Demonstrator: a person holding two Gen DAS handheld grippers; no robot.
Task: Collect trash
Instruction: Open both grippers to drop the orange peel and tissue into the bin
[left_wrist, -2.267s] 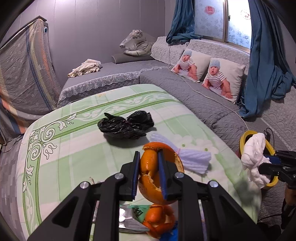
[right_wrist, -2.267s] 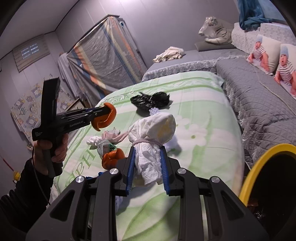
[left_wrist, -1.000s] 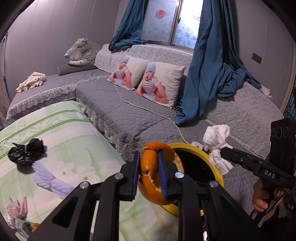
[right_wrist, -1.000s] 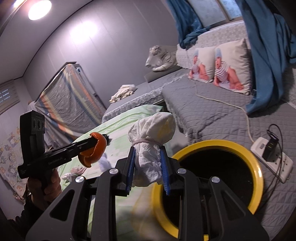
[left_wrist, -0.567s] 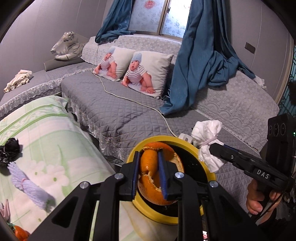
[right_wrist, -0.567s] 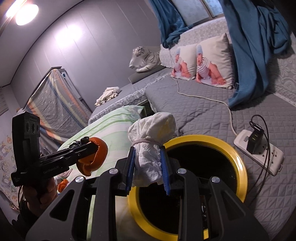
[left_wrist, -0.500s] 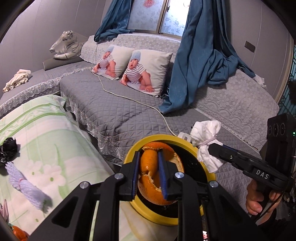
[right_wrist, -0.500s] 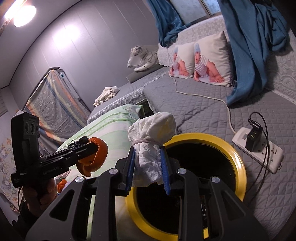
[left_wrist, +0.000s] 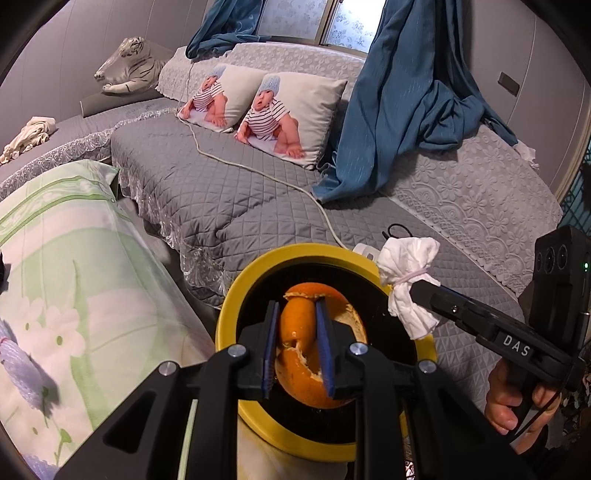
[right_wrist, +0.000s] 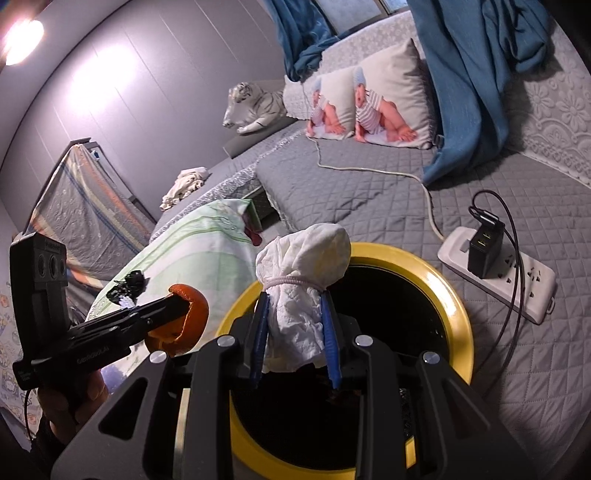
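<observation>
Open mouth of yellow-rimmed bin (right_wrist: 458, 295) clear below; power strip (right_wrist: 498, 269) just beside rim.

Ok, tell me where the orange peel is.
The orange peel sits clamped in the left gripper, over the yellow-rimmed bin, with the tied tissue bundle to its right.

A ceiling lamp (right_wrist: 22, 40) glares at upper left of the right wrist view, washing the grey wall (right_wrist: 122, 92) in pale reflections. The room is otherwise dim. Both fisheye views bend sharply toward black corners; the bin (left_wrist: 236, 295) interior falls into deep shadow.
</observation>
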